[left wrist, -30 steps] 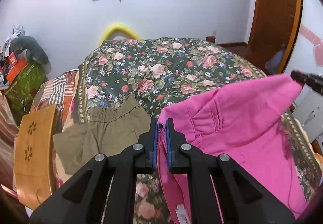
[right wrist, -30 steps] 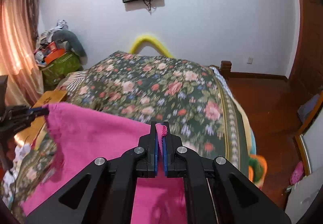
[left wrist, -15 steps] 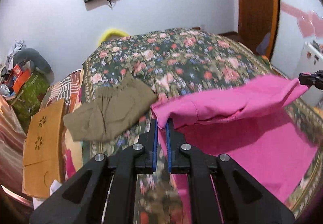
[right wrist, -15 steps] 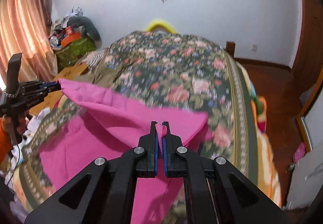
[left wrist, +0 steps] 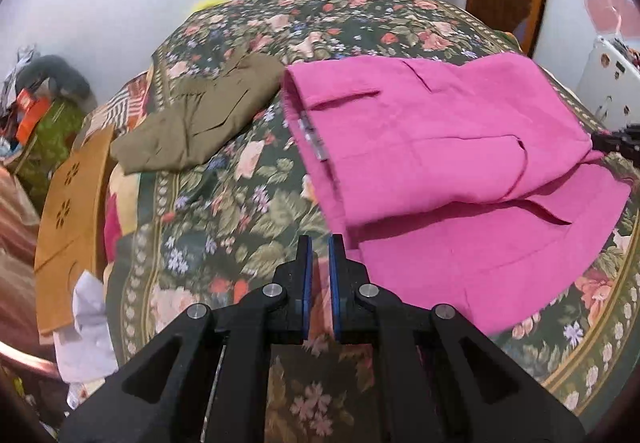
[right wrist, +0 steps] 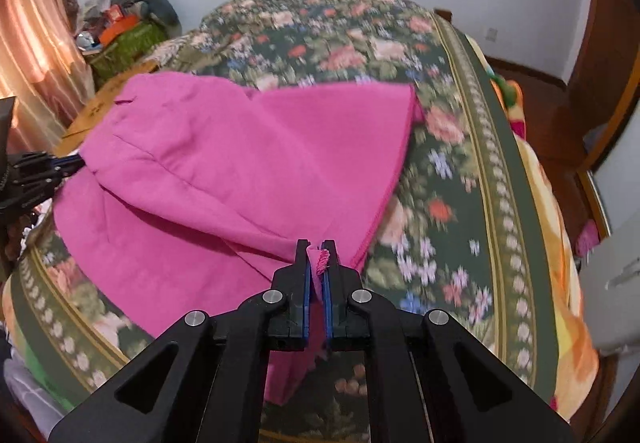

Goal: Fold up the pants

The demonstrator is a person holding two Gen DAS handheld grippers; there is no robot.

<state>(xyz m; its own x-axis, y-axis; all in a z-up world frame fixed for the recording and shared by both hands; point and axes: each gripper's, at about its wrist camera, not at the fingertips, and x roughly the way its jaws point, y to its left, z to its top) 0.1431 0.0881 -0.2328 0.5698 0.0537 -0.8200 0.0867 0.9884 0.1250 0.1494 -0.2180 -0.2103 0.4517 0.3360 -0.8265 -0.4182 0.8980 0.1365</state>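
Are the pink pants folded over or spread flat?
Folded over: the pink pants lie doubled on the floral bedspread, upper layer overlapping the lower.

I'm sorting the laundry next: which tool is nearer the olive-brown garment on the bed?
The left tool. The olive-brown garment lies just ahead of it, to its left. The right tool grips the pink pants at their far edge, away from it.

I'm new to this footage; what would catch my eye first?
The bright pink pants, spread half-folded on the floral bedspread, dominate both views. The right gripper pinches a pink edge in its jaws. A folded olive garment lies to the pants' left in the left wrist view.
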